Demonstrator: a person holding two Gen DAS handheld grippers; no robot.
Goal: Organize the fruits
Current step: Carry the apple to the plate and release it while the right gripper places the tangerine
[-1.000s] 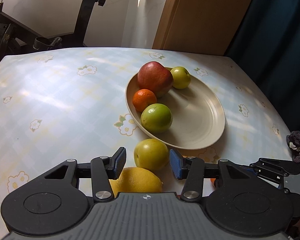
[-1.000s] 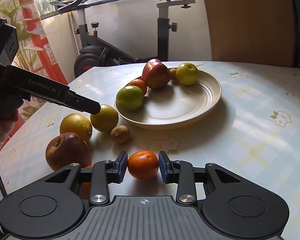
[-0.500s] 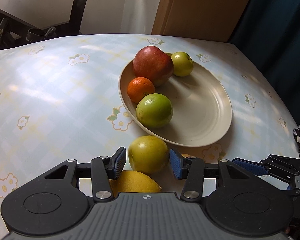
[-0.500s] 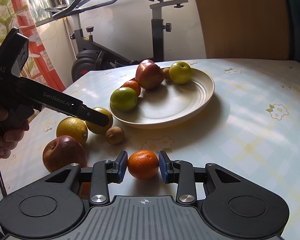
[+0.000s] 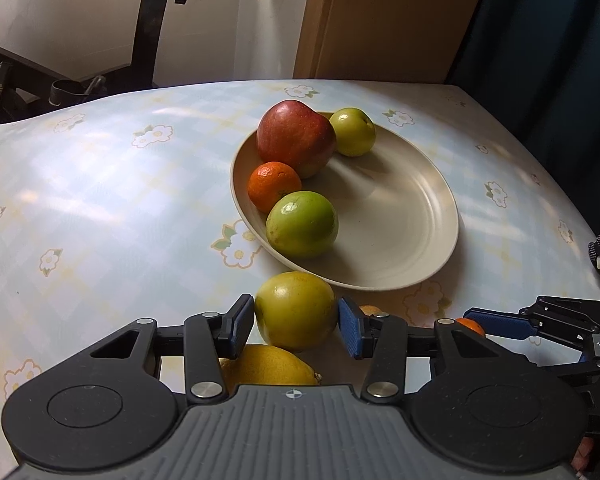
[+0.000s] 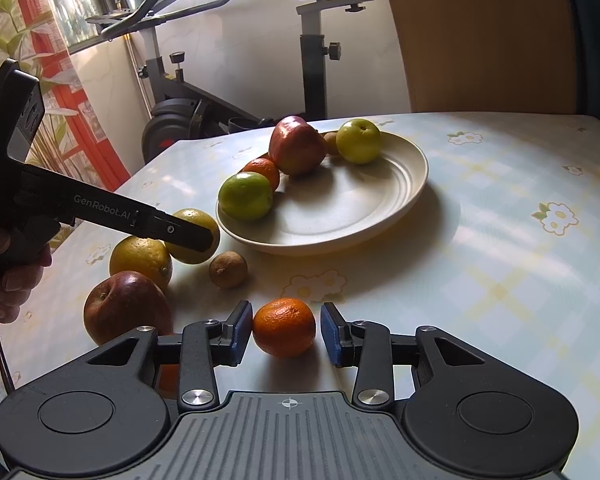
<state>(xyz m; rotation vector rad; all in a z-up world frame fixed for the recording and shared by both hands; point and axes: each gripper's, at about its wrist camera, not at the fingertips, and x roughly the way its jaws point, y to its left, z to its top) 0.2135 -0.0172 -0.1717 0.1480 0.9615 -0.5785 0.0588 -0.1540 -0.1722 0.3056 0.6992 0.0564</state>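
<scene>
A beige plate (image 5: 412, 216) (image 6: 380, 184) holds a red apple (image 5: 296, 140), a small orange (image 5: 274, 186), a green apple (image 5: 302, 224) and a small yellow-green fruit (image 5: 354, 132). My left gripper (image 5: 297, 322) has closed on a yellow-green apple (image 5: 296, 310) (image 6: 198, 236) just in front of the plate, both pads touching it. My right gripper (image 6: 286, 334) is open around an orange (image 6: 284, 332) on the table, with gaps at both pads.
On the tablecloth near the plate lie a lemon (image 6: 140, 256) (image 5: 270, 370), a dark red apple (image 6: 126, 308) and a small brown fruit (image 6: 228, 270). An exercise bike (image 6: 228, 92) stands behind the table. The table edge (image 5: 580, 208) runs along the right.
My left gripper moved forward around the yellow-green apple and closed onto it. My right gripper stayed around the orange, its jaws a little wider than before.
</scene>
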